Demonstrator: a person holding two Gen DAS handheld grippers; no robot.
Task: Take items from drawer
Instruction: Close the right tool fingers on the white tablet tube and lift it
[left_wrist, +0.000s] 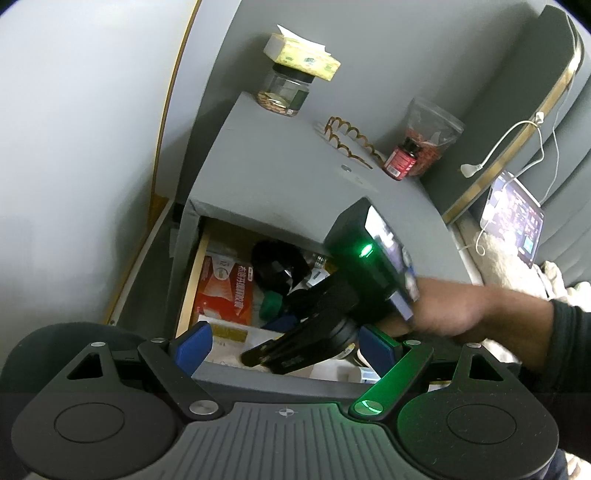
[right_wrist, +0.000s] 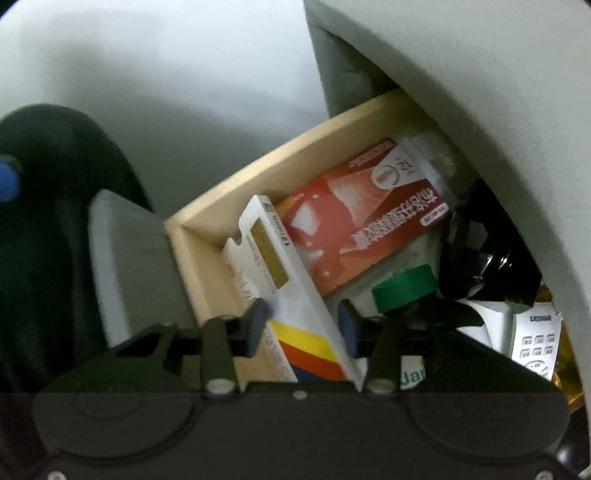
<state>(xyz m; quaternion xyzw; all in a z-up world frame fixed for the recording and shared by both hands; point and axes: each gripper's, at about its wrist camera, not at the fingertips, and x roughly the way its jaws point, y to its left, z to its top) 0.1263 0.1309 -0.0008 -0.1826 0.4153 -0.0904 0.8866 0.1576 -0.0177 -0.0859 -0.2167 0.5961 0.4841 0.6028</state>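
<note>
My right gripper (right_wrist: 301, 326) is down in the open drawer (right_wrist: 258, 147), jaws partly open and straddling the white box (right_wrist: 295, 295) at the drawer's front-left corner, not yet pinching it. If I close off-centre, the tilted box could slip or wedge against the red packet (right_wrist: 369, 229) lying on it. The green-capped bottle (right_wrist: 404, 288) crowds my right finger. My left gripper (left_wrist: 284, 343) hangs wide open and empty above the drawer front.
</note>
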